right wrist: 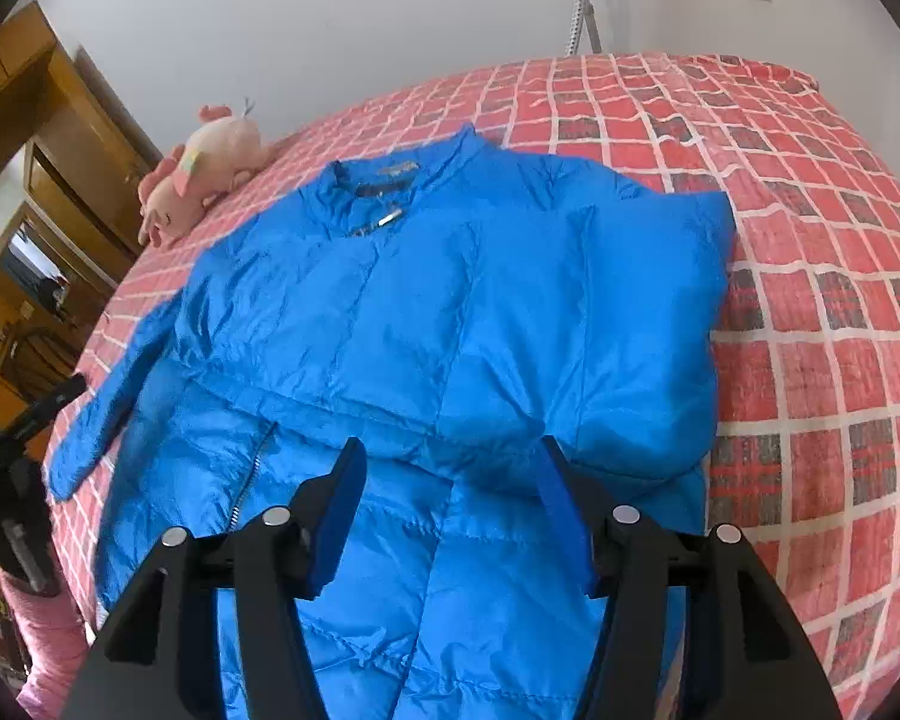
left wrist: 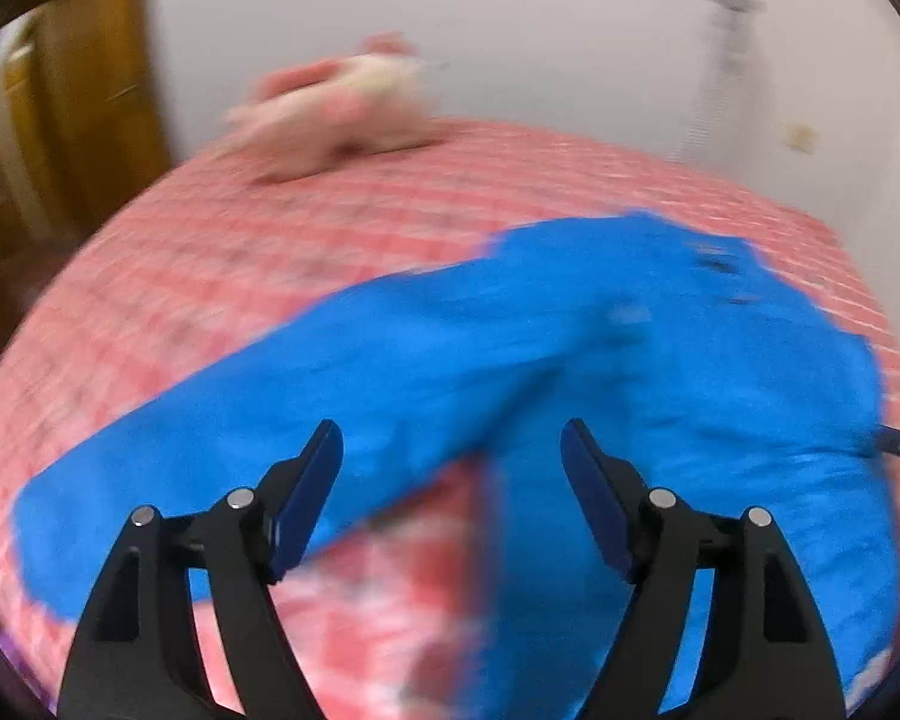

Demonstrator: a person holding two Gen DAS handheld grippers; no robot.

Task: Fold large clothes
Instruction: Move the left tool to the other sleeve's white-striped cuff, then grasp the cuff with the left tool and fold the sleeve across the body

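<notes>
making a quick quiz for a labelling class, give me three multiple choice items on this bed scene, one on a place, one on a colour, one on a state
1. Where does the plush toy lie?
A. on the bed beyond the jacket's collar, toward the wardrobe side
B. on top of the jacket
C. on the floor

2. What colour is the jacket?
A. black
B. bright blue
C. yellow

3. How does the right gripper stand?
A. shut on a sleeve
B. shut on the plush toy
C. jaws apart, nothing pinched between them

Answers:
1 A: in the right wrist view the toy rests on the checked bedspread, past the collar and left of it.
2 B: the whole padded jacket is blue, in both views.
3 C: the jaws stand apart over the jacket, with its fabric visible in the gap and not clamped.
</notes>
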